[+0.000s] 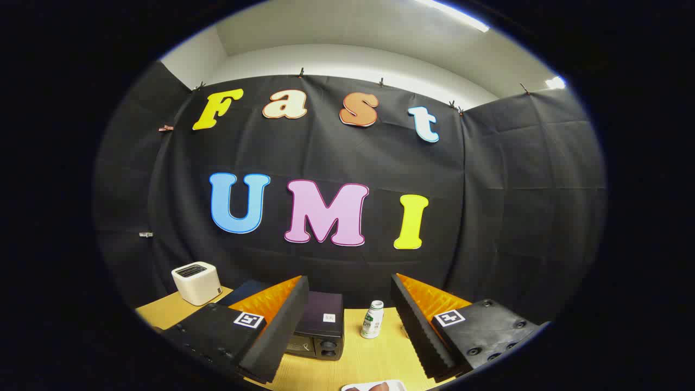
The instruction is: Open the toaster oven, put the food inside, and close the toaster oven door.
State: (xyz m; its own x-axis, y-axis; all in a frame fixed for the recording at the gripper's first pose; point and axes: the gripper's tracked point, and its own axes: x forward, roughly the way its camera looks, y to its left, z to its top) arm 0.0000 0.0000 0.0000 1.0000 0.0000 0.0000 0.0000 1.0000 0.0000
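A dark toaster oven [320, 326] stands on the wooden table [369, 361], just beyond my left finger, which hides its left part. Its door looks closed, with knobs on its right side. My gripper [347, 326] is held well above the table, open, its two fingers [277, 326] spread wide with nothing between them. Below, near the table's front edge, a white plate [374, 386] with a bit of brownish food on it peeks into view between the fingers.
A small white bottle with a green label [373, 320] stands upright on the table right of the oven, between the fingers. A white toaster [196, 282] sits at the far left back corner. Black cloth walls close the booth behind.
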